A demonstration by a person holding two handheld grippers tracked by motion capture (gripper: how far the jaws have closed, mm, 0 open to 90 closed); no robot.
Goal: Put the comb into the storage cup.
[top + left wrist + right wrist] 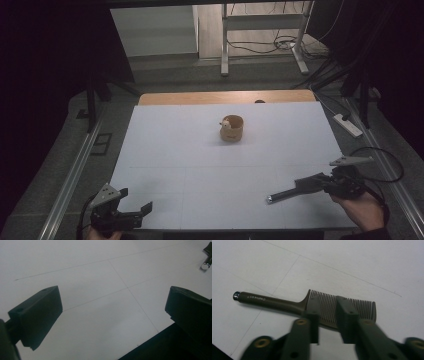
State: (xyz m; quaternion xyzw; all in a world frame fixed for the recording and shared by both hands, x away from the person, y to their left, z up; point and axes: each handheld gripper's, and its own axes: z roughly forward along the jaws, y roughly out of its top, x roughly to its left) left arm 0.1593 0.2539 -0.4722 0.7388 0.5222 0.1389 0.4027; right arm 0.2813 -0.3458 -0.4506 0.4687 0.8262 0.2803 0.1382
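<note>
Comb: While your right tongs [328, 315] bear on it, the dark comb [332, 307] lies flat on the white table [200, 150], at about 4 o'clock from the table's middle in the high view.
Comb handle: it runs from the teeth toward 8 o'clock in the high view and ends in a small shiny cap [269, 199].
Right tongs: you have them nearly closed across the toothed part of the comb [307, 184]; in the right gripper view the two black jaws sit on the teeth with a narrow strip of teeth showing between them. I cannot tell whether they press down on the comb or pinch it.
Right hand: your hand [362, 210] comes in at about 5 o'clock of the high view, with the cable looping just behind the tongs.
Left tongs: your left tongs [135, 212] are spread wide with nothing between the jaws; they sit at 7 o'clock of the table, low over its near edge.
Left gripper view: bare white table lies between the jaws, and the comb's shiny cap [205, 265] shows at about 2 o'clock.
Cup: a small tan cup [231, 128] with a little pale figure on its front stands upright at about 12 o'clock from the table's middle, well apart from the comb.
</note>
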